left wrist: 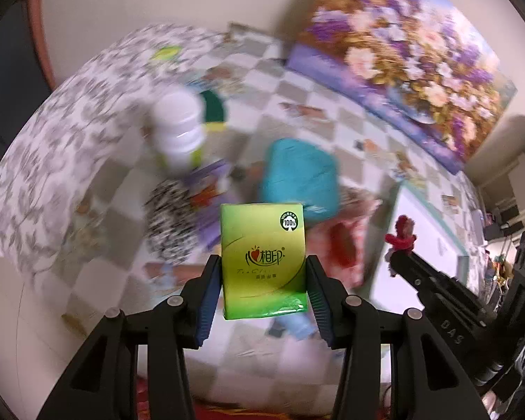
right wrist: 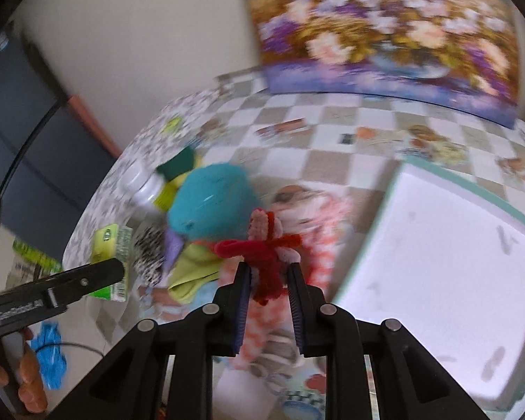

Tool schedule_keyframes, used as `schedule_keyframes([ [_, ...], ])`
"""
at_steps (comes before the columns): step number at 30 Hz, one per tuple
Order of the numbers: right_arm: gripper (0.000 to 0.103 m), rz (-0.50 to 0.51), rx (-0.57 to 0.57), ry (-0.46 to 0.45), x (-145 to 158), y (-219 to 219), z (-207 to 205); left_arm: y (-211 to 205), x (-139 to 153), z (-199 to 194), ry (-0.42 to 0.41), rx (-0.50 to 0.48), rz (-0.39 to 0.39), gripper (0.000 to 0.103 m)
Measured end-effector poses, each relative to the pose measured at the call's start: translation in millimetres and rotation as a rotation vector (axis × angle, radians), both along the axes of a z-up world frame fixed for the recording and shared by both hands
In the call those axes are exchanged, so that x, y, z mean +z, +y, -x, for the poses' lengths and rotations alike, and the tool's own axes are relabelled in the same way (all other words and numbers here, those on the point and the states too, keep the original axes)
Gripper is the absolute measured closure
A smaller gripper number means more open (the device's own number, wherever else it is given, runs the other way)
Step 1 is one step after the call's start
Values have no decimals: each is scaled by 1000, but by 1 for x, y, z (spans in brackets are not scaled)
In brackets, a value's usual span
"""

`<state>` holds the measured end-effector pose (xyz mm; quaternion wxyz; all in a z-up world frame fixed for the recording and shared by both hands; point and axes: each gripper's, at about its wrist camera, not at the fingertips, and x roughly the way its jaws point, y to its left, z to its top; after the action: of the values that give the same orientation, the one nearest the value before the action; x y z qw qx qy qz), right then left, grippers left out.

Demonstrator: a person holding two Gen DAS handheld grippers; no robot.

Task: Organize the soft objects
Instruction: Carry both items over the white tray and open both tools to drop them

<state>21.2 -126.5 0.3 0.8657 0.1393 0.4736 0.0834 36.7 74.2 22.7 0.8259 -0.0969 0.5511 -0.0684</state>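
Green tissue pack point(left wrist: 262, 259) was held by the left claw point(left wrist: 262, 273), a red pipe-cleaner figure point(right wrist: 267, 259) by the right claw point(right wrist: 267, 280); soft items remained heaped on the tabletop point(left wrist: 297, 105), apparently unsorted.

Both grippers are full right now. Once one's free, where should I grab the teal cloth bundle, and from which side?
Judging from the blurred views, the teal bundle is a rounded, puffed mound on the table. Come from above and pinch its raised top fold. A white bottle and patterned cloths crowd its left and near sides, so a side approach looks awkward.
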Motion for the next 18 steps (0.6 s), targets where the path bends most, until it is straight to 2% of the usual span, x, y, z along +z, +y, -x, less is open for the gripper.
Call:
schedule_keyframes([
  [5,80,-37,-173,36,-1,-56,6,-51,11,-12,-25,-62,31,54],
  [10,80,61,-356,69,-5,-103,15,-108,6,-17,-25,-144,44,53],
  [18,80,67,-626,195,-34,-185,43,-187,-37,-19,2,-220,16,53],
])
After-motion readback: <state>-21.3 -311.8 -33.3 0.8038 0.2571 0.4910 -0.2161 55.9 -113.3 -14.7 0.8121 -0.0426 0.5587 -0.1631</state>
